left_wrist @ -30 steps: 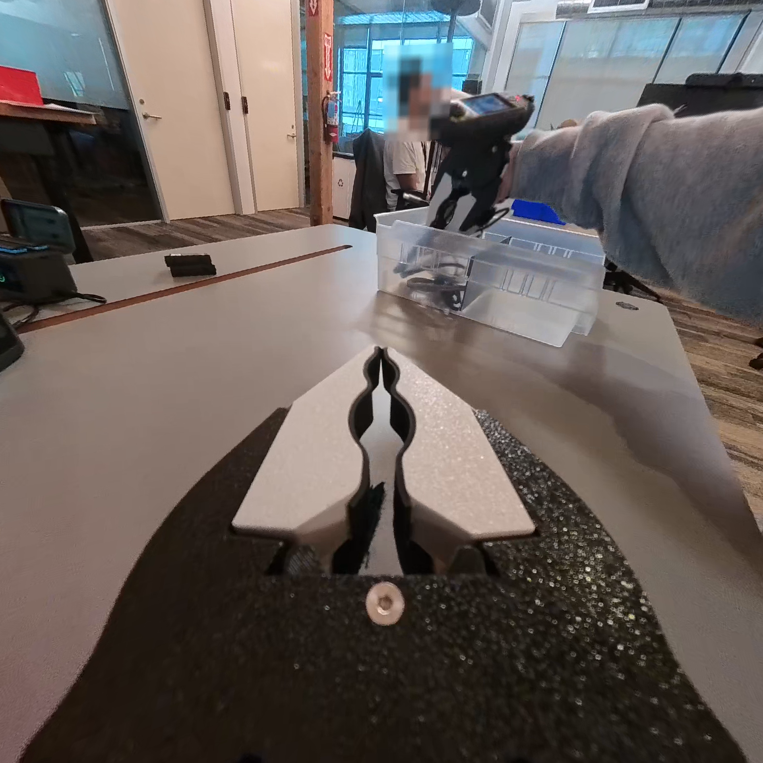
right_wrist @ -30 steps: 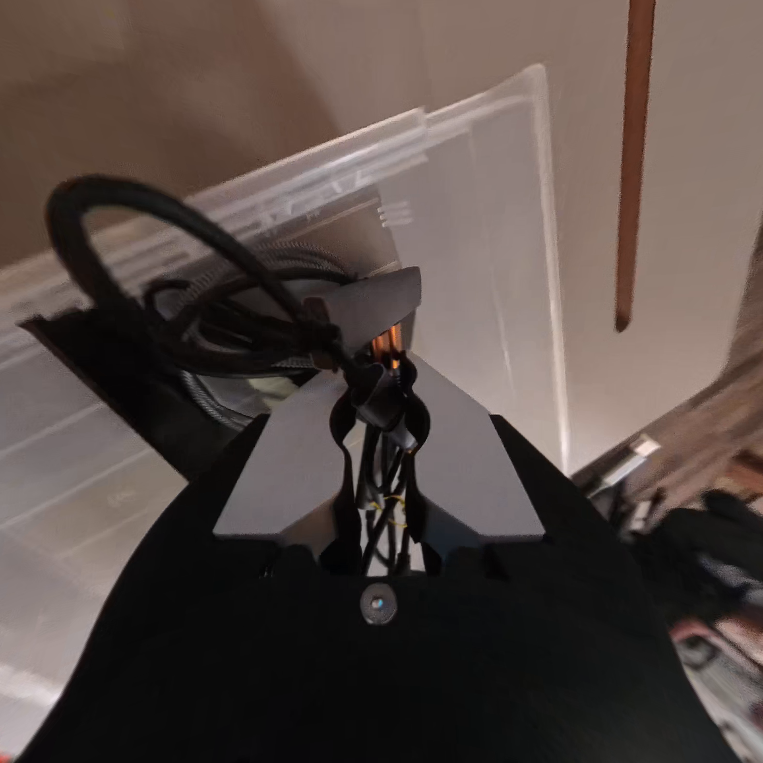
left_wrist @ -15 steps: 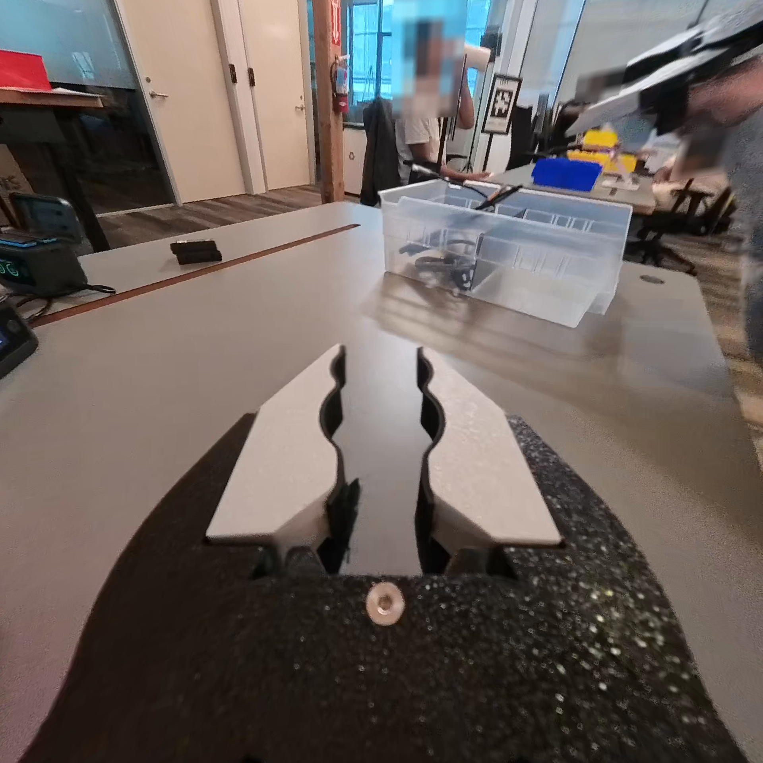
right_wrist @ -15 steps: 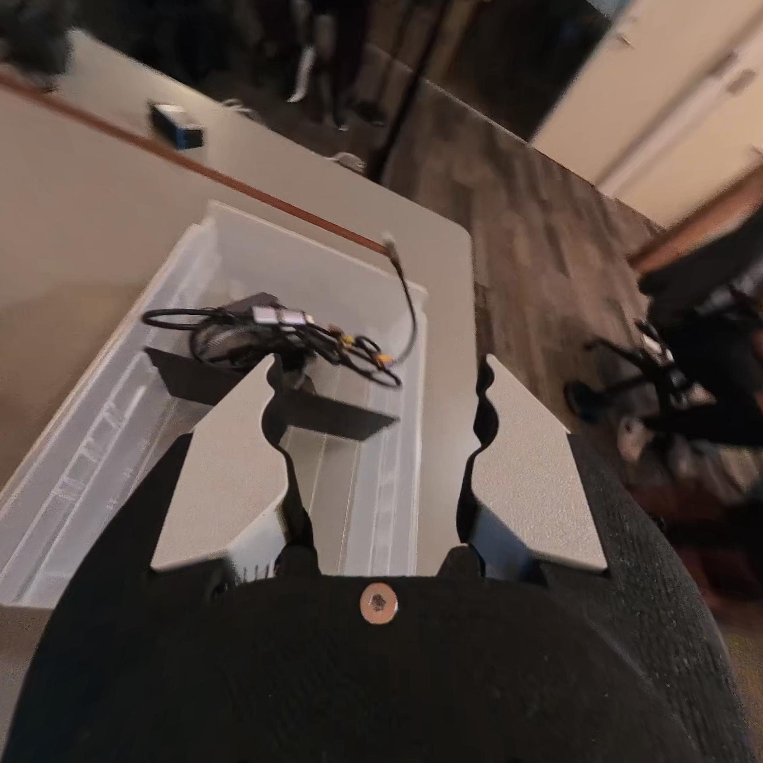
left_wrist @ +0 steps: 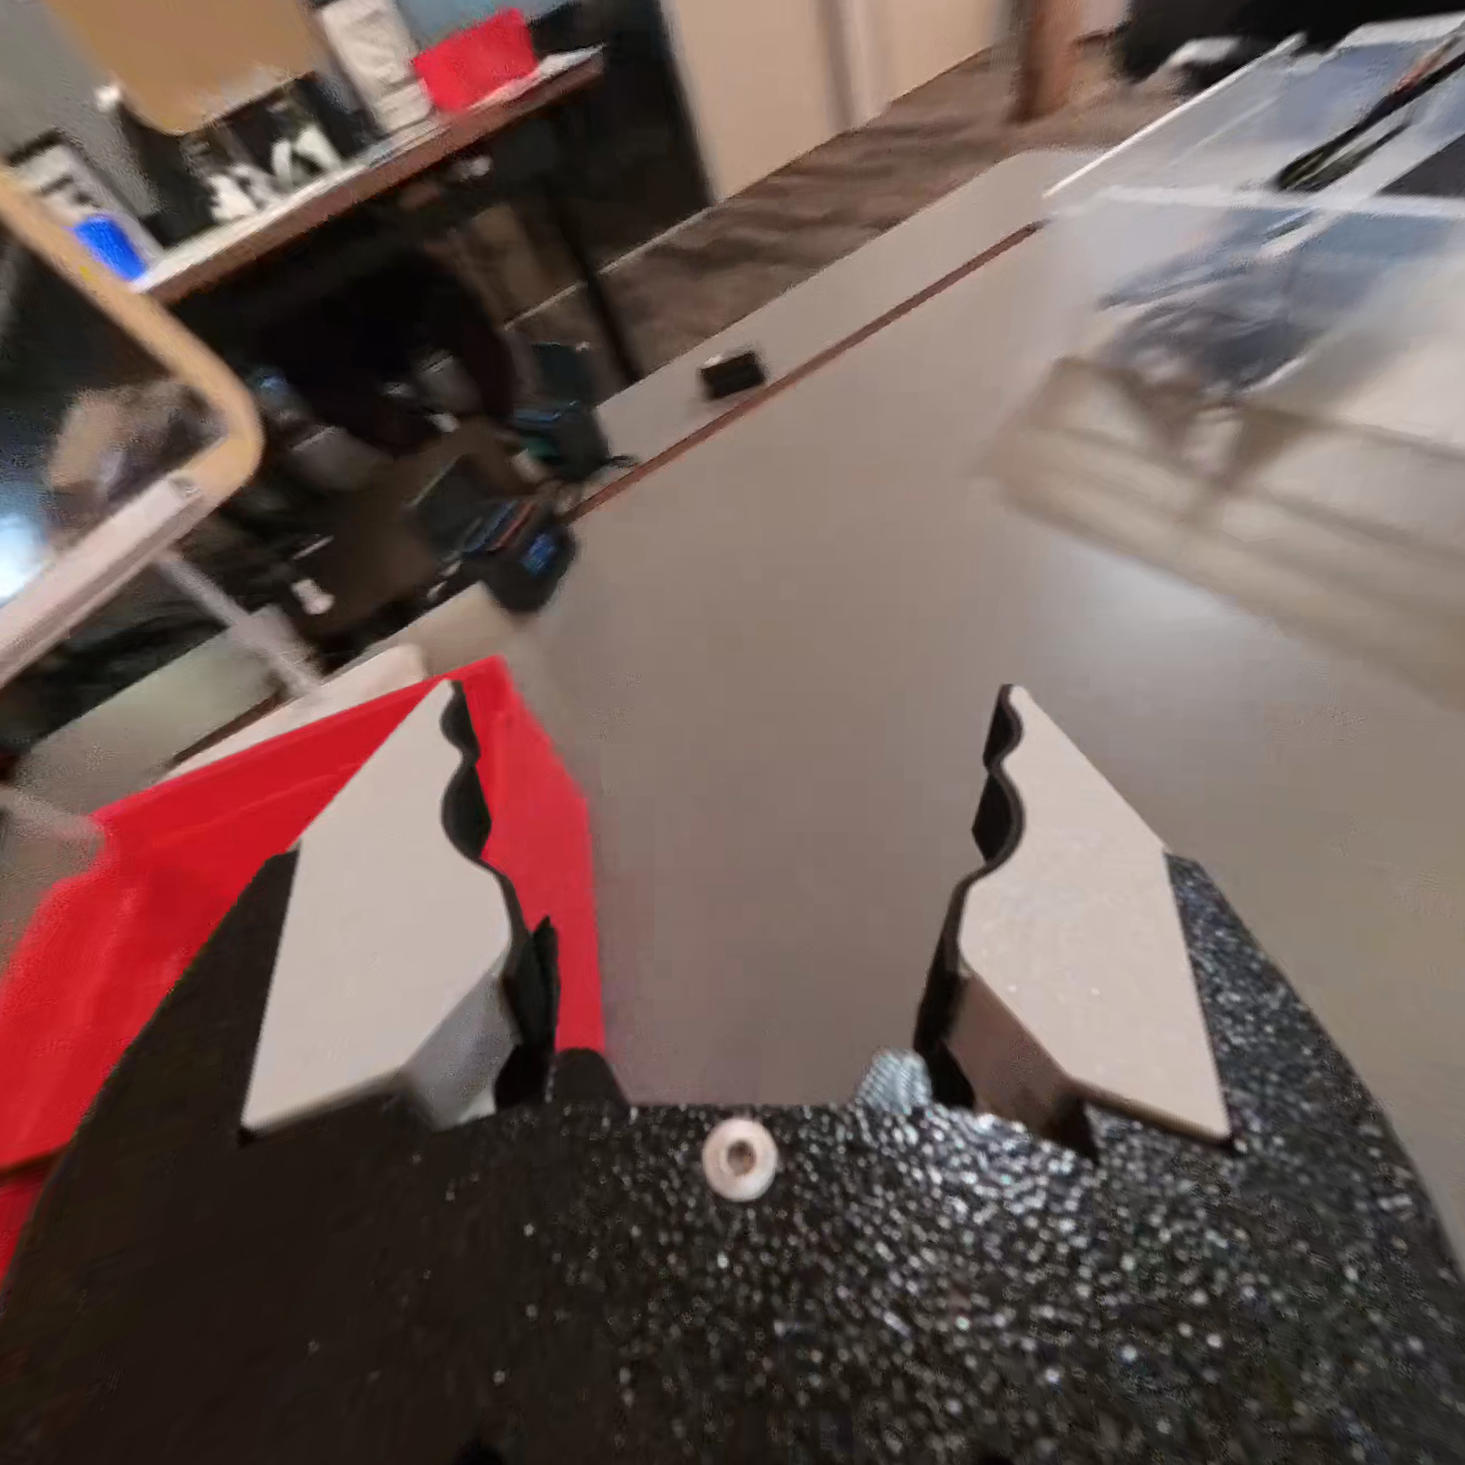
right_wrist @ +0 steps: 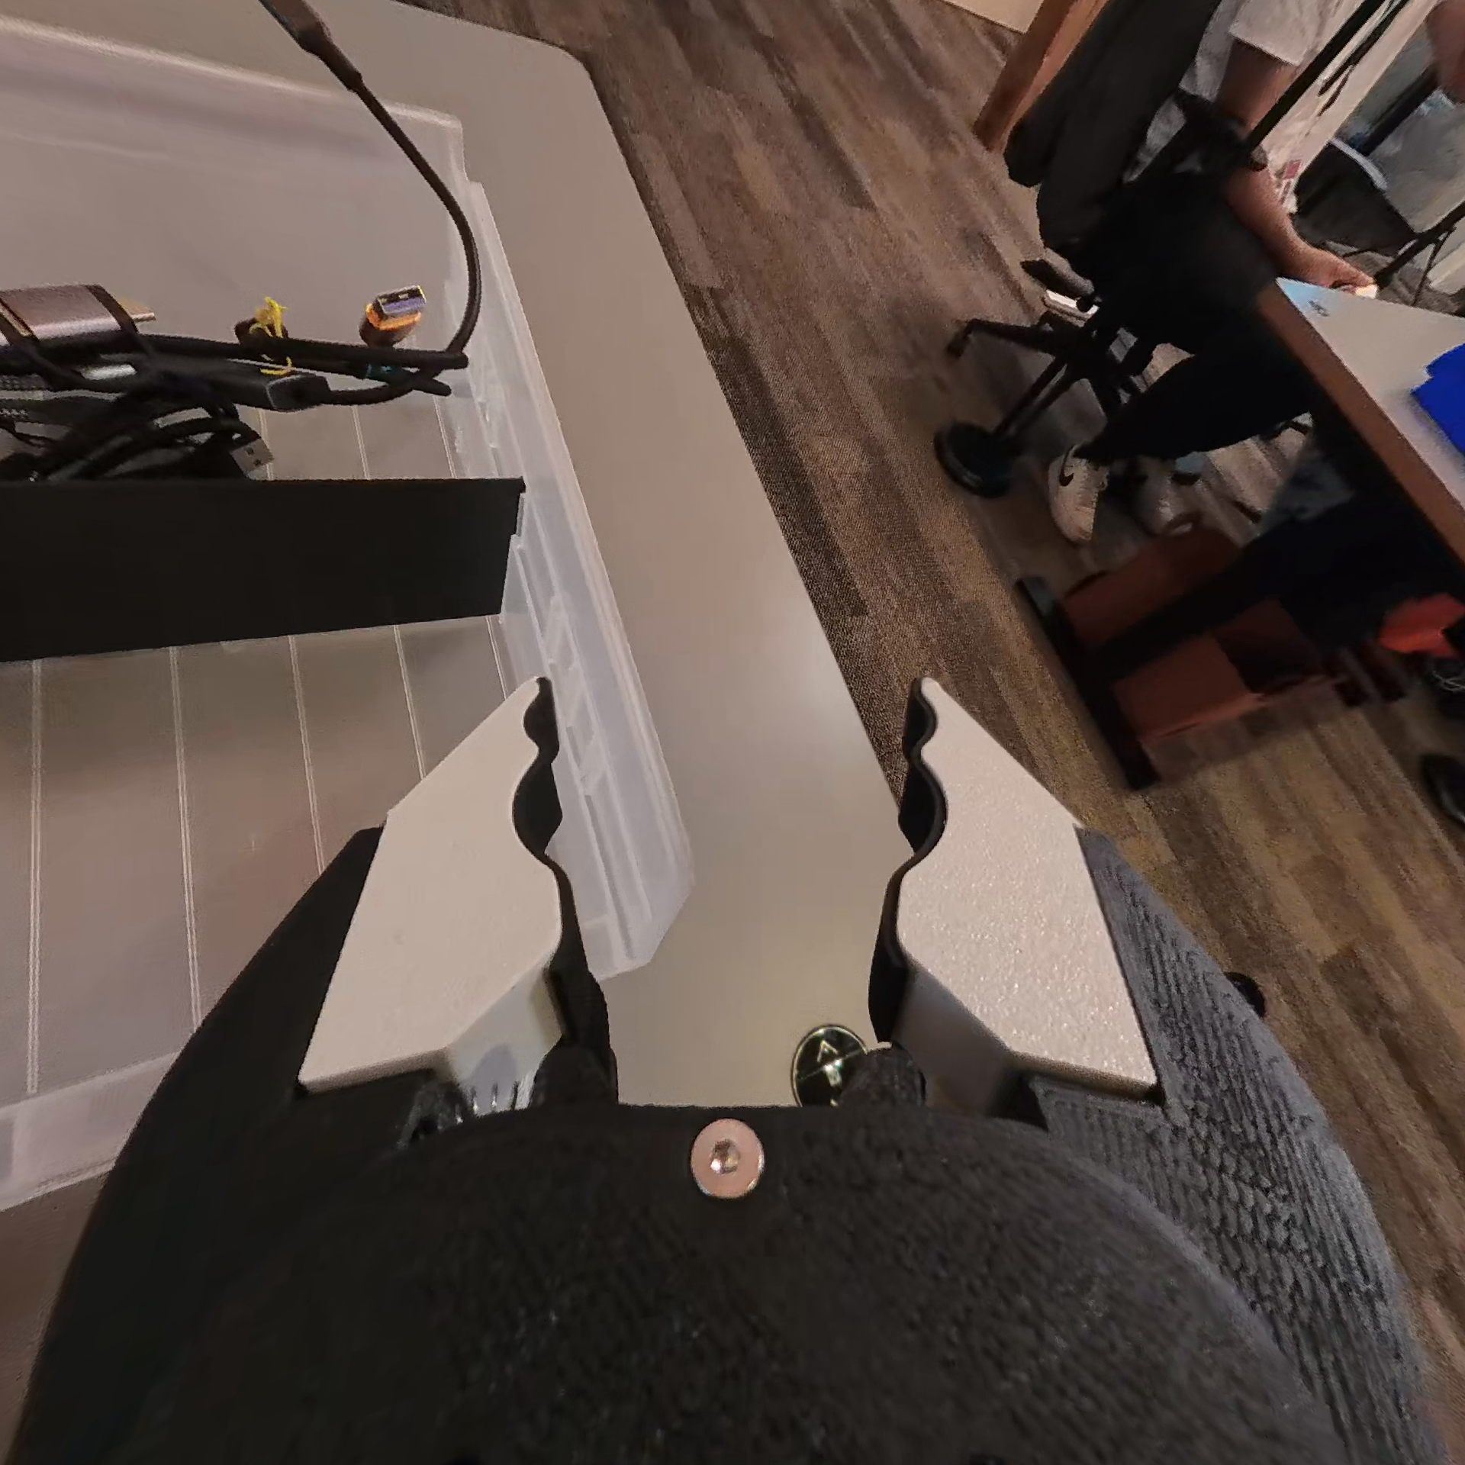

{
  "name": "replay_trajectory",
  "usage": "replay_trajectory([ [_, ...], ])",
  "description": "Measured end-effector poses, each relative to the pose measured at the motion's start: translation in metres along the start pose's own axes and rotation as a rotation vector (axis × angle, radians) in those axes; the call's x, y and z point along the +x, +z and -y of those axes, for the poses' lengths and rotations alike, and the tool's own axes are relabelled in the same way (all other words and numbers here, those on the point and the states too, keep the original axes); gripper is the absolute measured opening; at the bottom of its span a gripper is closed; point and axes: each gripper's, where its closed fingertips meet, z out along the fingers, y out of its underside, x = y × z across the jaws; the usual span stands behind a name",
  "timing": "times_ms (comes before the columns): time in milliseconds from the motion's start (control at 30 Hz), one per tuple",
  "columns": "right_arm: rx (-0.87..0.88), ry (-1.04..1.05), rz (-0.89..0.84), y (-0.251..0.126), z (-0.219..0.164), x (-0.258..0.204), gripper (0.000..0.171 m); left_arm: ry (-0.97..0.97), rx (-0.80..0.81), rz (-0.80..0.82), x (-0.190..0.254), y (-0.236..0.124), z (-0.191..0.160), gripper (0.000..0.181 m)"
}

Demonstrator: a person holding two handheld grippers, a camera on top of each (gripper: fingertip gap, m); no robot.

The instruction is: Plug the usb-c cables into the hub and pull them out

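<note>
A grey hub (right_wrist: pixel 59 313) with a tangle of black cables (right_wrist: pixel 238 372) lies in a clear plastic bin (right_wrist: pixel 547 602), behind a black divider (right_wrist: pixel 254 555). One cable (right_wrist: pixel 444 190) arcs up over the bin's rim. My right gripper (right_wrist: pixel 729 698) is open and empty, above the bin's right rim and the grey table (right_wrist: pixel 713 555). My left gripper (left_wrist: pixel 729 698) is open and empty above the table (left_wrist: pixel 793 634). The bin (left_wrist: pixel 1268 333) shows blurred at the upper right of the left wrist view.
A red object (left_wrist: pixel 238 912) lies under my left gripper's left finger. A small black block (left_wrist: pixel 733 374) sits on the far table. Dark devices (left_wrist: pixel 539 547) stand at the table's left edge. A seated person (right_wrist: pixel 1173 262) and another desk (right_wrist: pixel 1363 372) are across the wood floor. It is some 20 cm from my right tips to the grey hub (right_wrist: pixel 59 313).
My right gripper let go of the cable bundle, opened and pulled back from the bin. My left gripper opened wide and swung to the left, bringing a red object into view.
</note>
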Motion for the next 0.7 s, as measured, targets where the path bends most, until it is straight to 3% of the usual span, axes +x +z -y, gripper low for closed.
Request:
replay_trajectory([
  [200, -0.034, 0.028, 0.035, 0.013, -0.008, -0.002, 0.087, -0.008, -0.287, 0.246, -0.039, -0.044, -0.057, 0.139],
  [367, -0.091, 0.050, 0.144, 0.024, -0.019, -0.018, 0.080, -0.233, -0.547, 0.237, -0.053, -0.074, -0.131, 0.137],
  [533, -0.155, 0.056, 0.301, 0.033, -0.032, -0.044, 0.047, -0.397, -0.649, 0.170, -0.052, -0.083, -0.177, 0.086],
  [633, -0.145, 0.033, 0.322, 0.032, -0.032, -0.047, 0.024, -0.364, -0.645, 0.178, -0.057, -0.085, -0.179, 0.045],
  [700, -0.140, 0.043, 0.398, 0.027, -0.032, -0.056, 0.014, -0.324, -0.665, 0.135, -0.052, -0.084, -0.179, 0.031],
])
